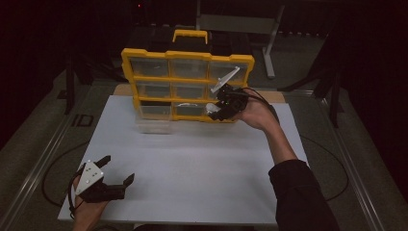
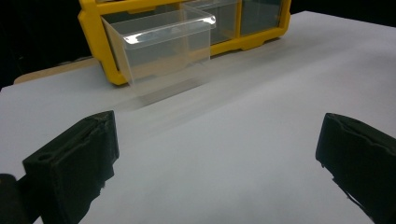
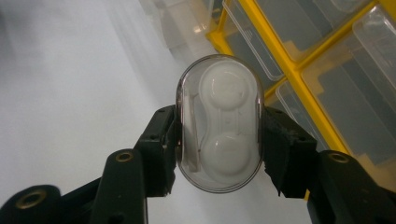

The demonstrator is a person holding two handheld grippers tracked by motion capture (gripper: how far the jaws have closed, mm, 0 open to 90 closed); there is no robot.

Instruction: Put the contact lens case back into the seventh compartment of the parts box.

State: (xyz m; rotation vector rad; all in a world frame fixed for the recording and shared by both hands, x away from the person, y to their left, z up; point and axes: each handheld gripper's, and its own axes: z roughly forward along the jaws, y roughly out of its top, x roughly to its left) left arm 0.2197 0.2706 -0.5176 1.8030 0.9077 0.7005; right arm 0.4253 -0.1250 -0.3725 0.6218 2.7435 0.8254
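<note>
A yellow organizer (image 1: 187, 54) with clear drawers stands at the back of the white board (image 1: 192, 178). Its bottom-left drawer (image 1: 155, 118) (image 2: 161, 49) is pulled out toward me. My right gripper (image 1: 215, 111) (image 3: 218, 140) is shut on a small clear oval case (image 3: 219, 122) with a white two-cup insert, held in front of the organizer's lower right drawers (image 3: 327, 88). My left gripper (image 1: 117, 169) (image 2: 215, 154) rests open near the board's front left corner, nothing between its jaws, facing the open drawer.
The organizer has a yellow carry handle (image 1: 190, 34) on top. A grey metal stand (image 1: 269, 43) is behind it. Dark floor surrounds the board, and a black cable (image 1: 53, 168) loops at its left side.
</note>
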